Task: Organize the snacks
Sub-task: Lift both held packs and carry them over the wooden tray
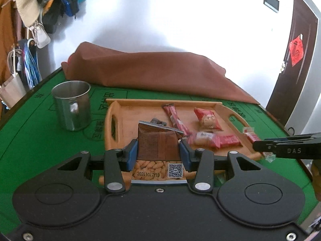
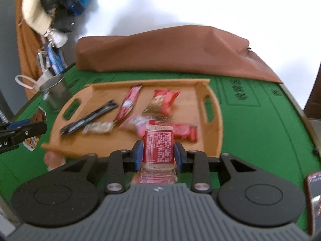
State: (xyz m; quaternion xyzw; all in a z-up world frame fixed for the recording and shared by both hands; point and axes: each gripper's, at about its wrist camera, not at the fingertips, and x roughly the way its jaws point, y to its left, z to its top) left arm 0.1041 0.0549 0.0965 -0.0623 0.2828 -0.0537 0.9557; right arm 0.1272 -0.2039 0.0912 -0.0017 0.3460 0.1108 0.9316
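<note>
In the left wrist view, the left gripper [image 1: 158,150] is clamped on a brown snack packet [image 1: 157,145], its blue pads [image 1: 132,152] pressing both sides. The packet stands upright at the near edge of a wooden tray [image 1: 112,108] on the green table [image 1: 30,140]. Several red snack packets [image 1: 206,118] lie inside the tray. A metal cup [image 1: 72,104] stands on the table just left of the tray, and a brown cloth [image 1: 156,72] lies behind it. The right gripper [image 1: 289,148] enters from the right edge.

In the right wrist view, which is blurred, the right gripper [image 2: 158,154] is closed on a red packet [image 2: 158,146], held upright at the tray's [image 2: 216,120] near rim. Red packets [image 2: 166,100] and a dark packet [image 2: 90,118] lie in the tray. The cup [image 2: 55,92] stands to the left, near the left gripper [image 2: 22,132].
</note>
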